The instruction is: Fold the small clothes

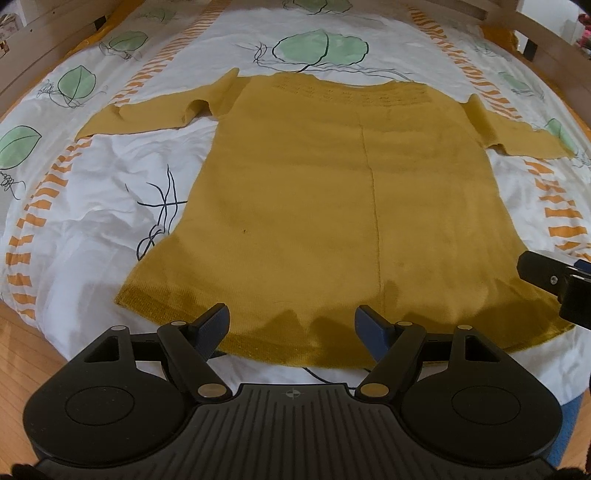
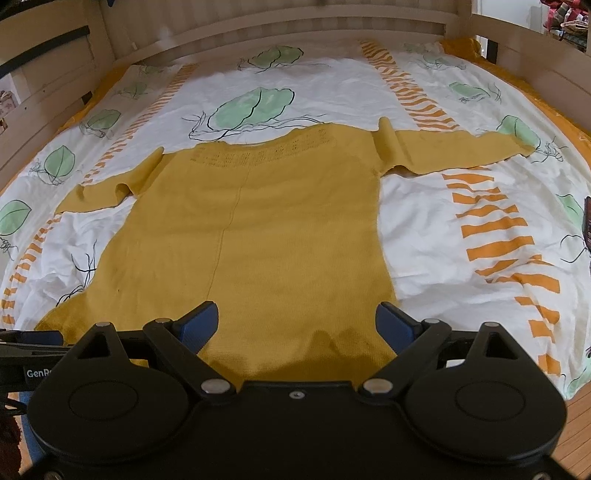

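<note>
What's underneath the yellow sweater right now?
The yellow sweater lies flat on a white bedsheet printed with green leaves and orange stripes. Anything directly beneath the knit is covered.

Sweater [image 2: 258,236] hem behind right tongs [image 2: 297,325]; dark item [image 2: 587,221] cropped at right edge

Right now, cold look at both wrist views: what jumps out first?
A mustard-yellow knit sweater lies spread flat in the middle of the bed, both sleeves out to the sides, hem nearest the cameras. Under it is a white bedsheet printed with green leaves and orange stripes, inside a pale wooden bed frame. The left gripper and right gripper both hover open over the hem, holding nothing.
</note>
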Demonstrator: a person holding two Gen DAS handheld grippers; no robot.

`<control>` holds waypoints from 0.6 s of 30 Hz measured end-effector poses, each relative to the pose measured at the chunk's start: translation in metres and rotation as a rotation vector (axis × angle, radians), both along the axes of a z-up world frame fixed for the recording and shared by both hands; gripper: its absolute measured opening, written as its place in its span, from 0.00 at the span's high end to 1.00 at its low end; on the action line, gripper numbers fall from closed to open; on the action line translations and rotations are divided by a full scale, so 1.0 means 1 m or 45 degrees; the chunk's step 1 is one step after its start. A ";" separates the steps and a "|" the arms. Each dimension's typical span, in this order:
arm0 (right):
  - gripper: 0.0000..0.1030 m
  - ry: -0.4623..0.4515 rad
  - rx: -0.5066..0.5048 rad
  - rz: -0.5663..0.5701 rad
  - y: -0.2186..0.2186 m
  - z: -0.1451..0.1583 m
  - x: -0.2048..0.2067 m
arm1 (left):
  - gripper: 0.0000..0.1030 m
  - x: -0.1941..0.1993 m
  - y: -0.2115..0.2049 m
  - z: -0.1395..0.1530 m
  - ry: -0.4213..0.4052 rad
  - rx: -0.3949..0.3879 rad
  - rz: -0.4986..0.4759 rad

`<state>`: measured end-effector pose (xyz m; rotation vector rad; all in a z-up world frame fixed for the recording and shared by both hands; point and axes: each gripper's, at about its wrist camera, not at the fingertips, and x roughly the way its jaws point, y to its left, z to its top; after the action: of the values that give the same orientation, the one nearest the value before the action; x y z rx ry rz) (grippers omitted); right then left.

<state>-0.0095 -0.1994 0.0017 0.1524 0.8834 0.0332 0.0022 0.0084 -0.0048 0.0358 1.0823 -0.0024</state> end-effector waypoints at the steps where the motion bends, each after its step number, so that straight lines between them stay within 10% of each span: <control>1: 0.10 0.001 -0.001 0.001 0.001 0.000 0.000 | 0.28 0.000 0.000 0.000 0.000 0.000 0.000; 18: 0.10 0.022 0.010 0.013 0.002 -0.005 0.004 | 0.28 0.005 0.003 -0.002 0.012 -0.005 0.011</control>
<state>-0.0055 -0.1978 -0.0033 0.1559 0.9016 0.0453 0.0067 0.0118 -0.0072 0.0279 1.0916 0.0029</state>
